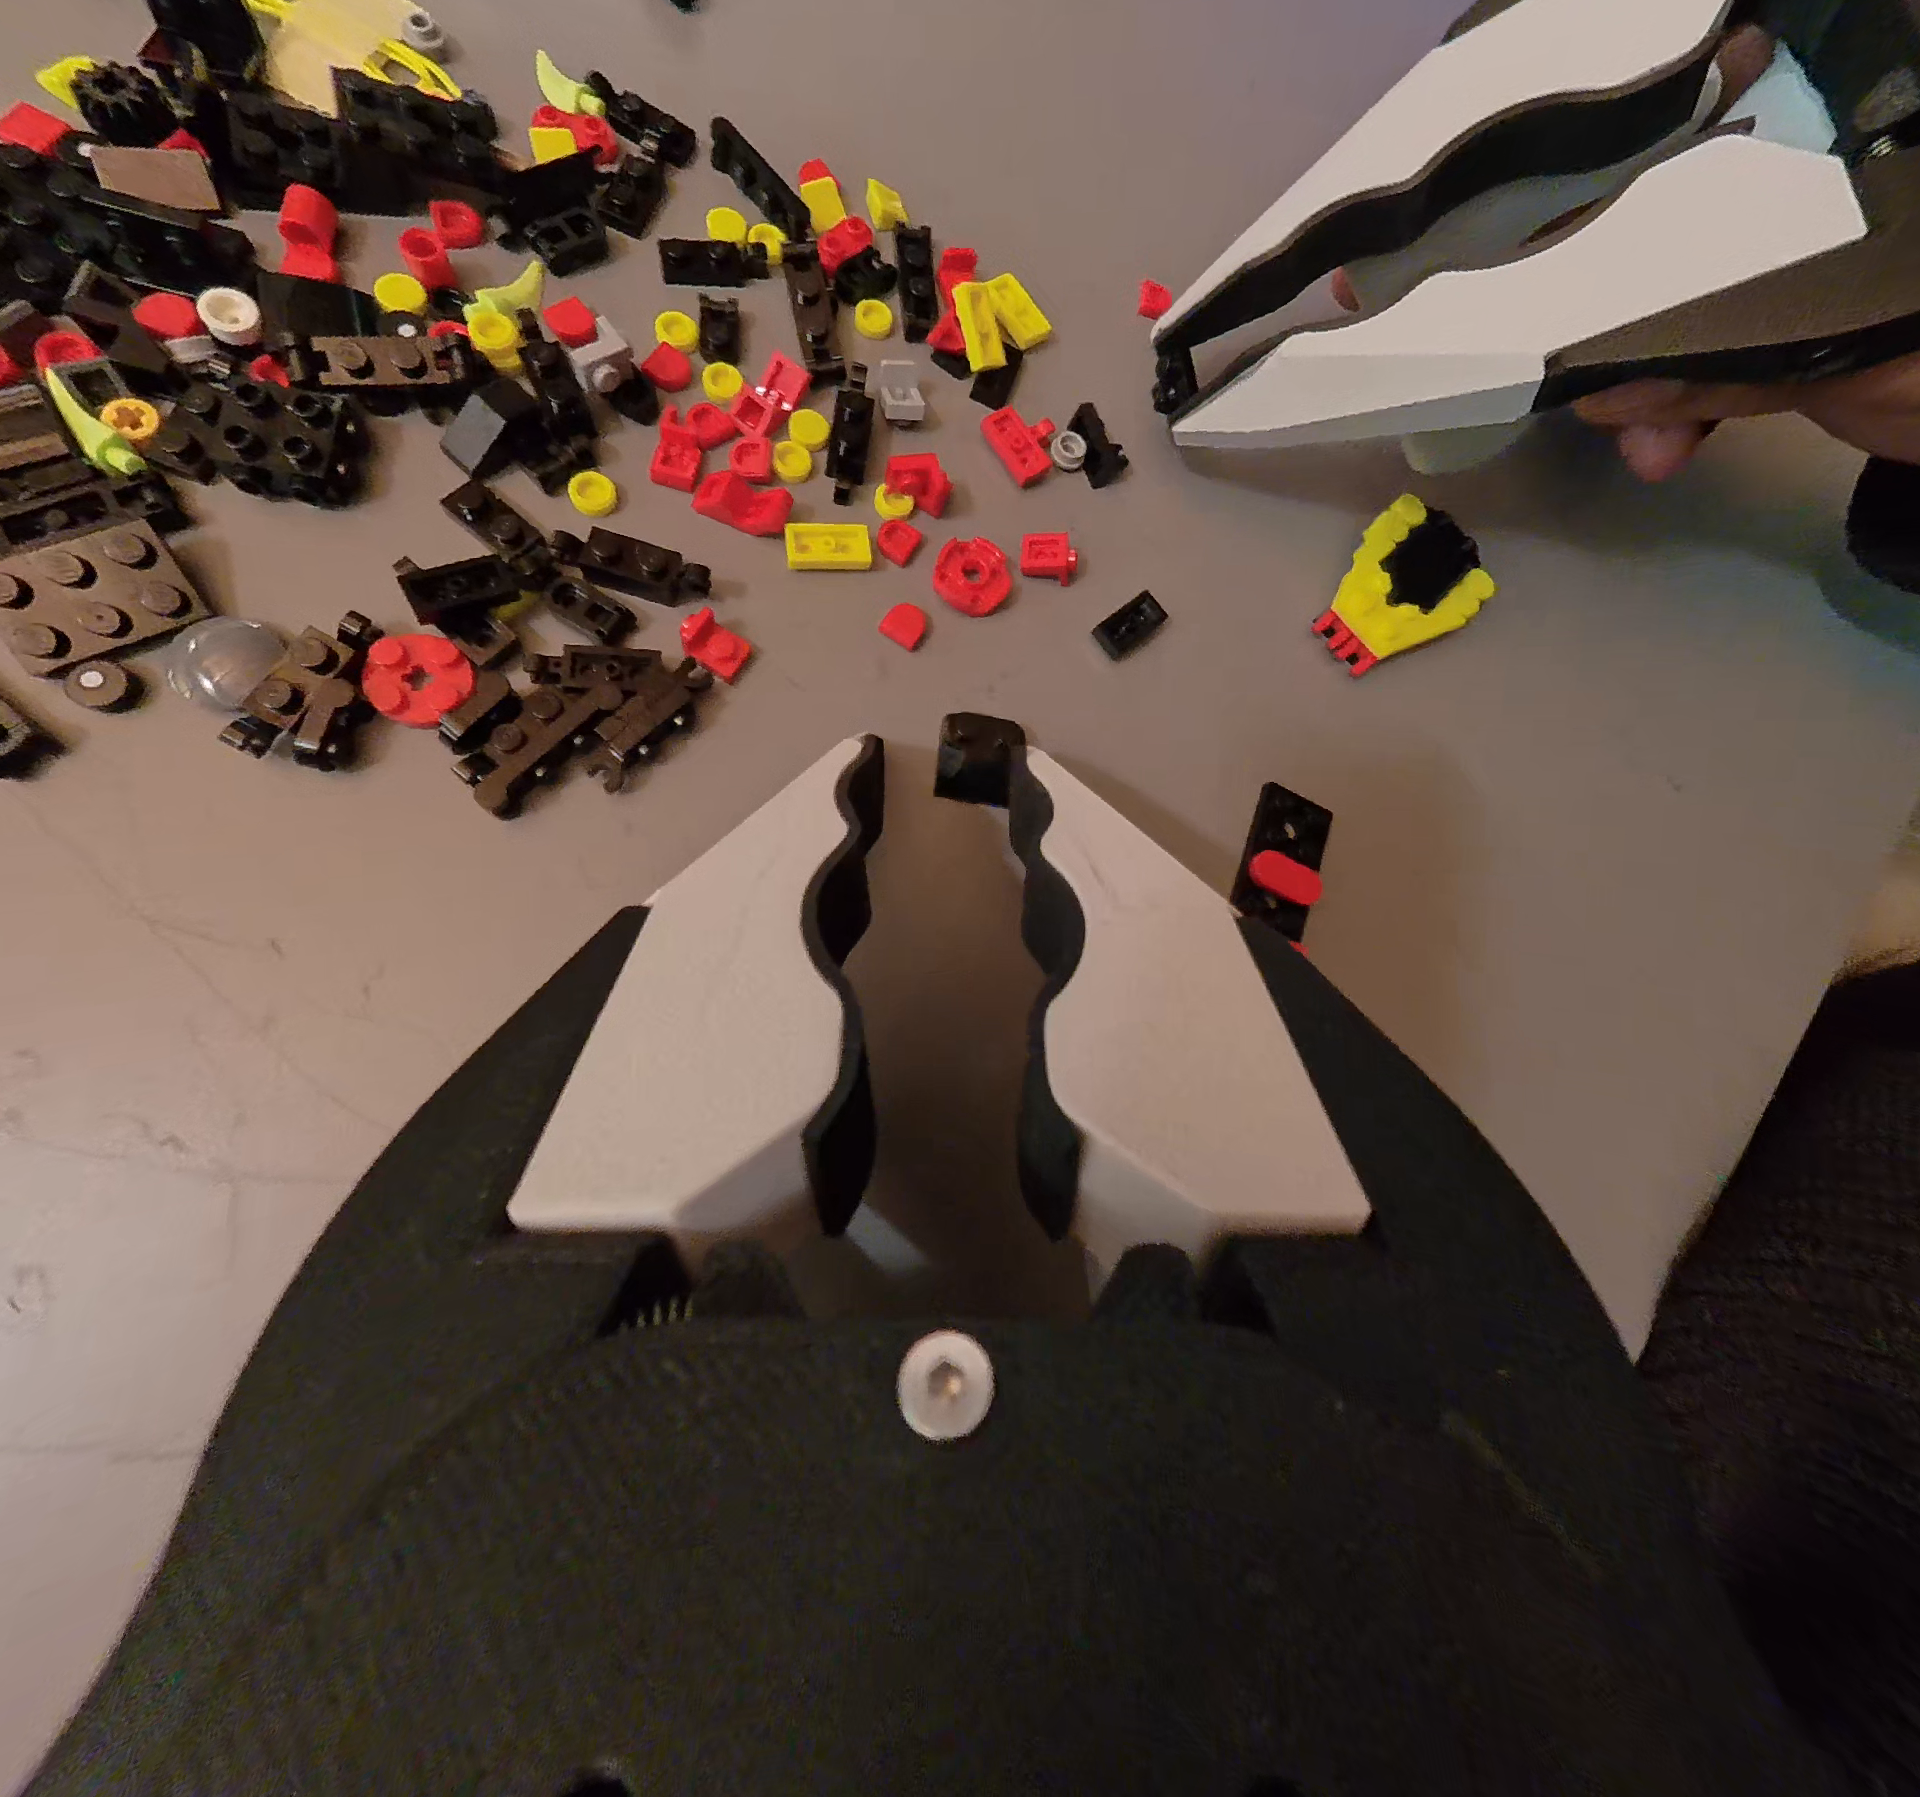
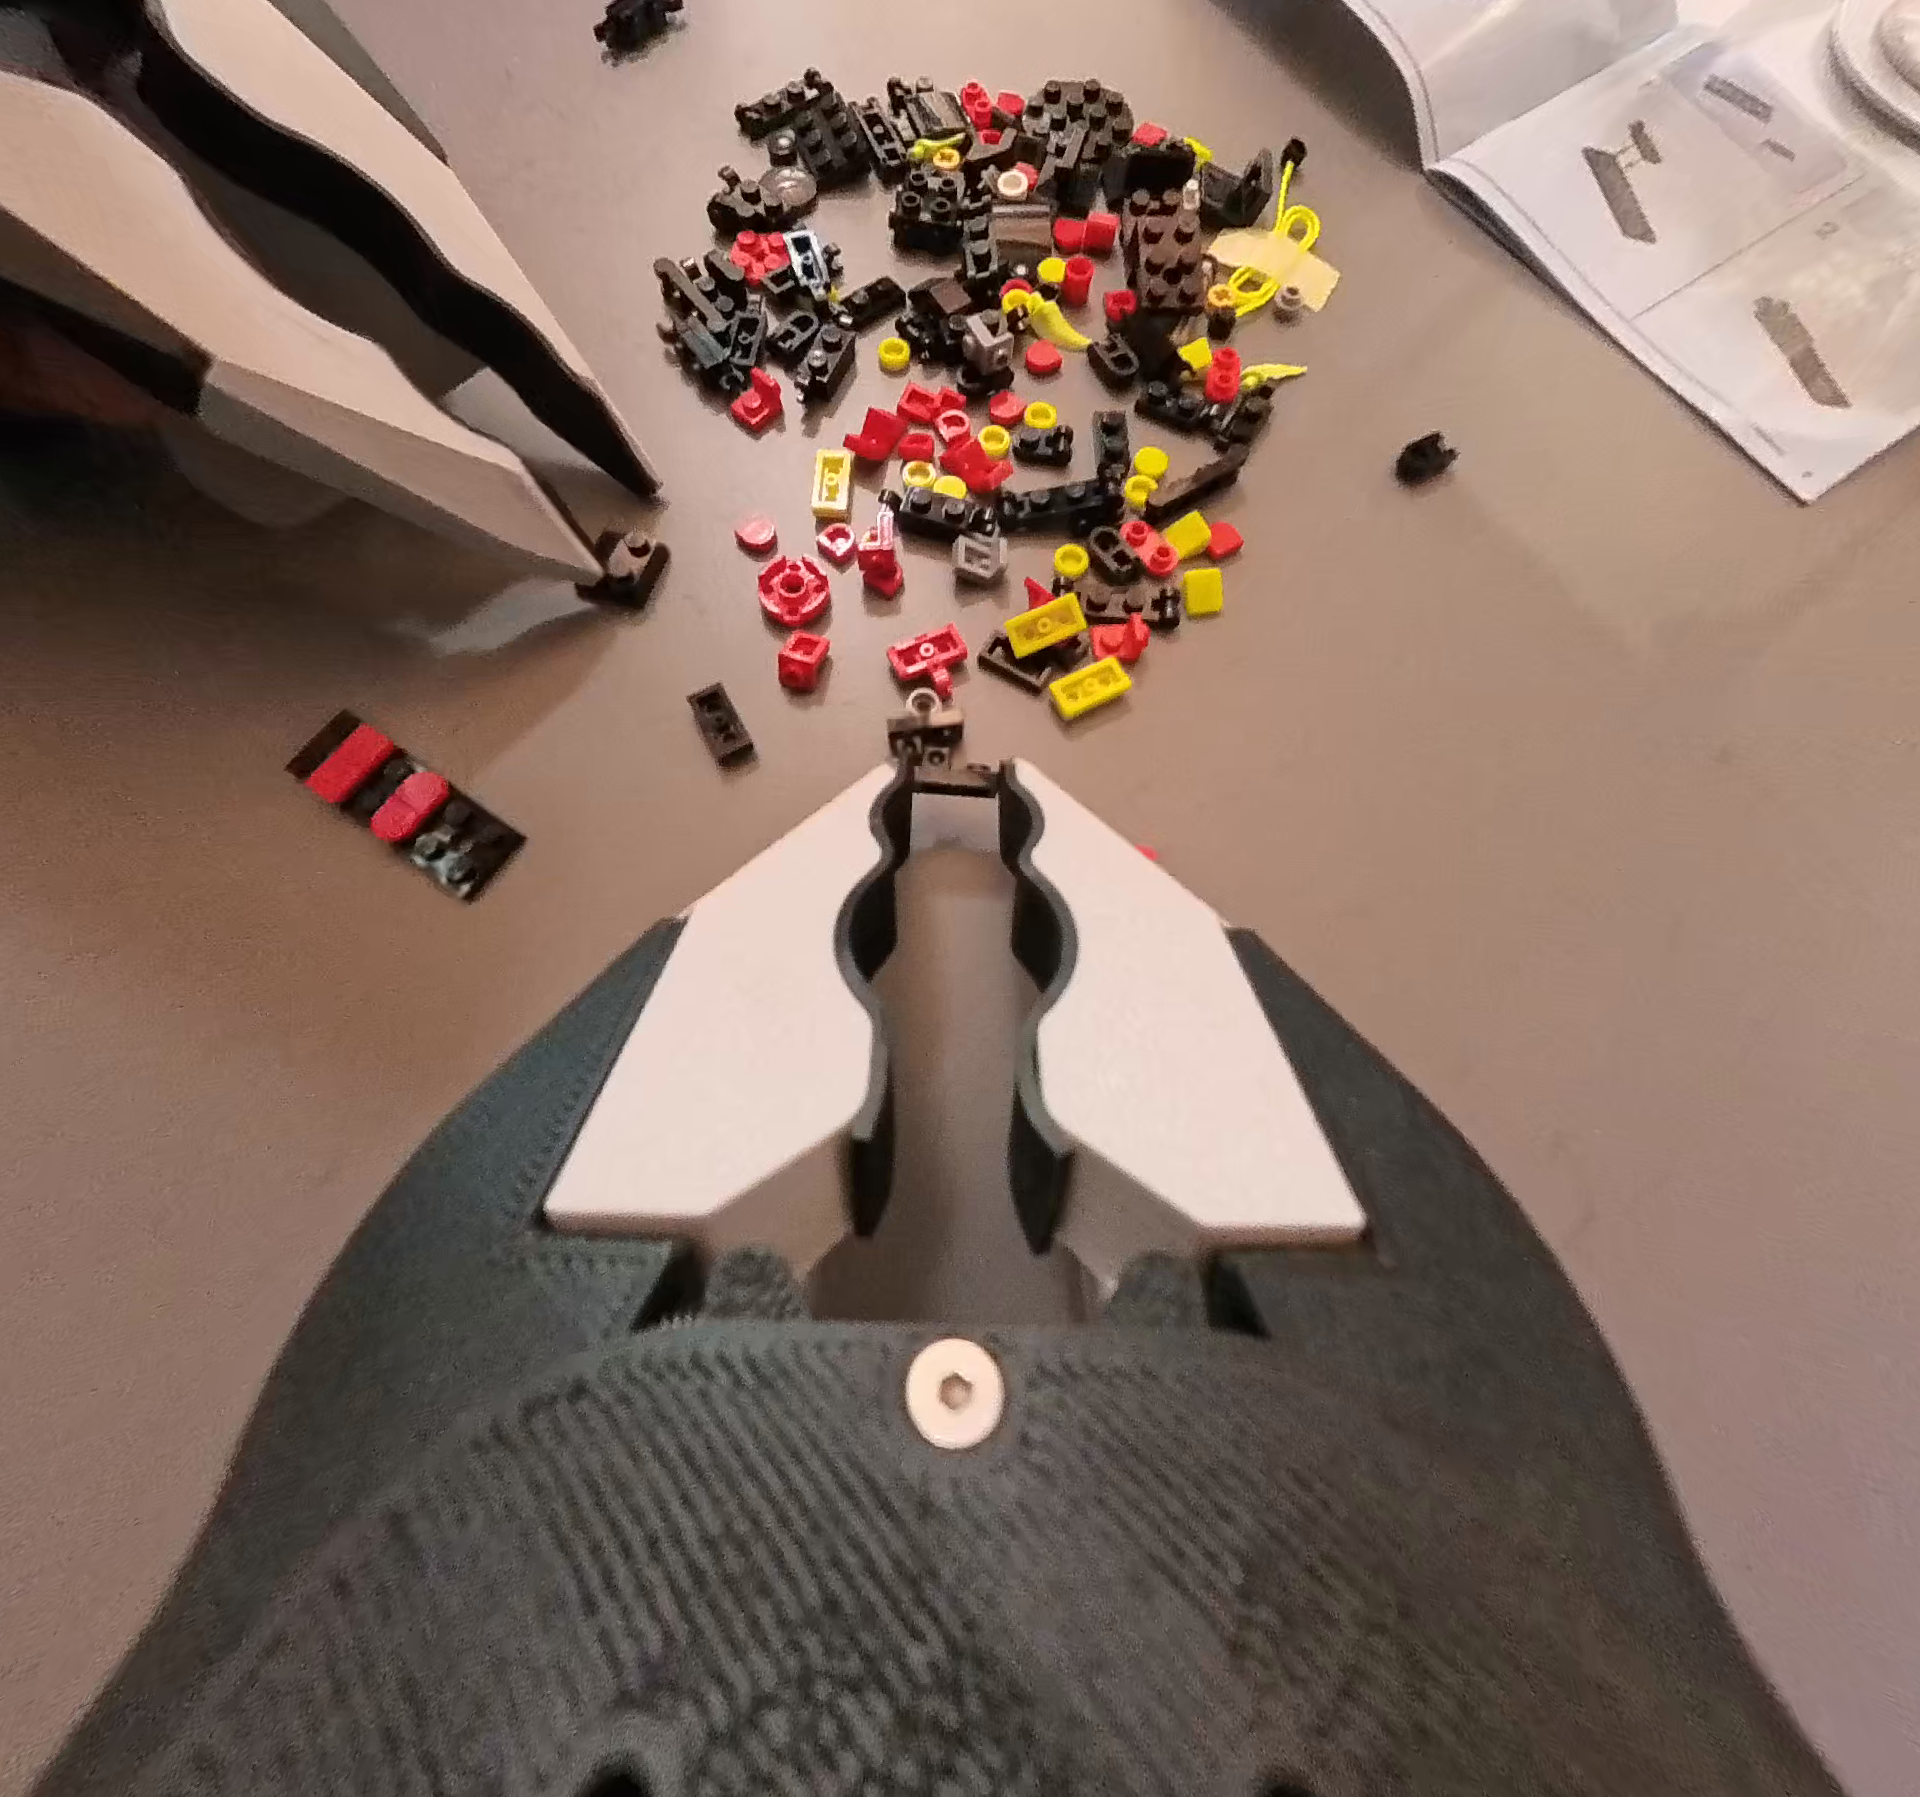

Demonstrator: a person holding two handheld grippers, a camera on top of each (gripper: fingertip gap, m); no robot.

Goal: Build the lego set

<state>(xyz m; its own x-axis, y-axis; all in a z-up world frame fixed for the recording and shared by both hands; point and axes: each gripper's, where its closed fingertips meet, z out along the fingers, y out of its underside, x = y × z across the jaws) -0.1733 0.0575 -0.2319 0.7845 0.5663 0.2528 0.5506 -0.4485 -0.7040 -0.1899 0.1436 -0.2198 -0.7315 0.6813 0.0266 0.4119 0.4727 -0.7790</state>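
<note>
Surface: grey-brown matte table (image 2: 1558,812), one sheet of it in both views; blue object at its far edge in the left wrist view.
Loose stock: one dense pile of small black, red and yellow plastic lego pieces (image 2: 997,345), far too many to count; most of the set lies unbuilt there.
Strays: two small black clip pieces apart from the pile (image 2: 636,12) (image 2: 1425,457); one black two-stud plate (image 2: 721,724) just short of it.
Sub-builds done: two. One long black plate carrying two red rounded tiles (image 2: 400,802); one yellow wedge-shaped cluster with black centre and red clips (image 1: 1403,584).
Left claw (image 1: 951,760): jaws a little apart, small black brick (image 1: 975,755) at the right fingertip; whether it is truly gripped, I cannot tell.
Right claw (image 2: 951,781): jaws narrowed onto a small black bracket piece (image 2: 928,739), held at the tips just above the table.
Instructions: one open white paper booklet (image 2: 1621,220), far right.
Progress: early, by my reading; two small assemblies against a large pile remaining.
</note>
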